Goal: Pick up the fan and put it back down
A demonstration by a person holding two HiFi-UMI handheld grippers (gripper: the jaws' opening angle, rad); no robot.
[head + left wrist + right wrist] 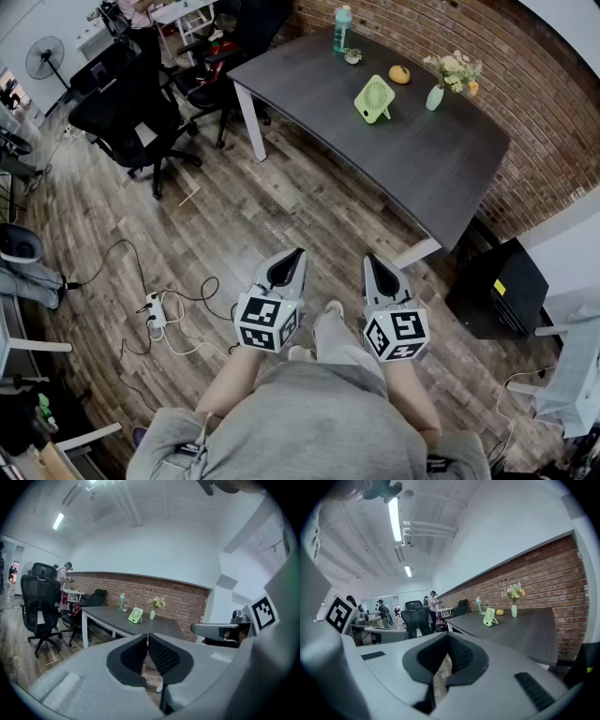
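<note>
A small light-green fan (374, 98) stands upright on the dark table (412, 159), far ahead of me. It also shows small in the left gripper view as the fan (136, 615) and in the right gripper view as the fan (490, 617). My left gripper (292, 258) and right gripper (376, 263) are held close to my body over the wooden floor, well short of the table. Both are shut, their tips touching, with nothing between them.
On the table near the fan stand a teal bottle (342, 28), a small bowl (352, 56), an orange fruit (400, 74) and a vase of flowers (437, 92). Black office chairs (127, 108) stand at the left. A power strip with cables (156, 314) lies on the floor. A black box (497, 286) sits at the right by the brick wall.
</note>
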